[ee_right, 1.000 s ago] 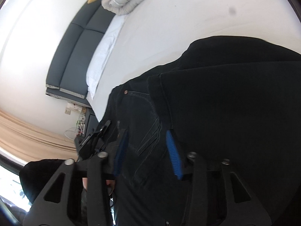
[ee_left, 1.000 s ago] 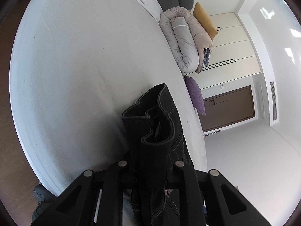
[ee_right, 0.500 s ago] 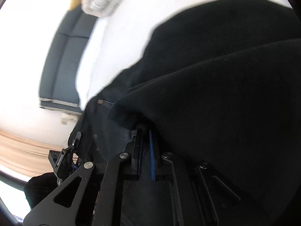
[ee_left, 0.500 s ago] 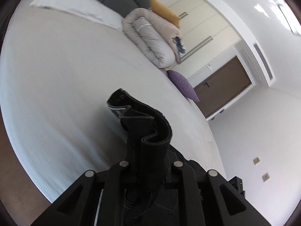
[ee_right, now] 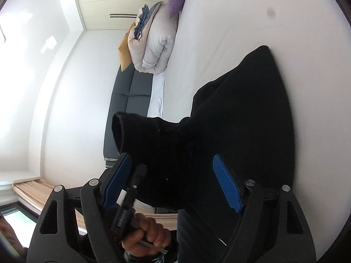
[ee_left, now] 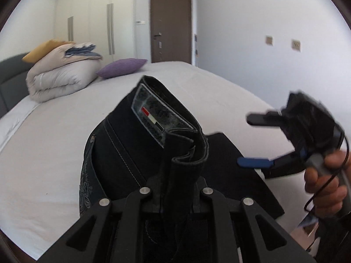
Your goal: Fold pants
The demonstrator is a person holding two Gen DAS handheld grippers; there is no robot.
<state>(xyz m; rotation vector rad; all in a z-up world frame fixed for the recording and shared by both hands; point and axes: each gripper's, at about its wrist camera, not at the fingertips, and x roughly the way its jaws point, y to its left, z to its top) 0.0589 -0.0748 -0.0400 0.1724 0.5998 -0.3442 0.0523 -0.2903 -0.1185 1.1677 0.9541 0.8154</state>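
Black jeans (ee_left: pixel 140 144) with a flag label at the waistband hang over the white bed (ee_left: pixel 43 144). My left gripper (ee_left: pixel 175 186) is shut on the bunched waistband and holds it up. My right gripper (ee_right: pixel 175 179) is open, its blue pads (ee_right: pixel 228 188) spread on either side of the dark cloth (ee_right: pixel 241 120) without pinching it. In the left wrist view the right gripper (ee_left: pixel 256 140) hovers open to the right of the jeans, held by a hand.
A rolled beige duvet (ee_left: pixel 59 76), a yellow cushion (ee_left: pixel 43 48) and a purple pillow (ee_left: pixel 120 68) lie at the head of the bed. A grey headboard (ee_right: pixel 129 100), wardrobes (ee_left: pixel 92 26) and a brown door (ee_left: pixel 171 24) stand beyond.
My right gripper, shut on the cloth half a second ago, has opened and let go. My left gripper has swung round, still holding the waistband, to face the door.
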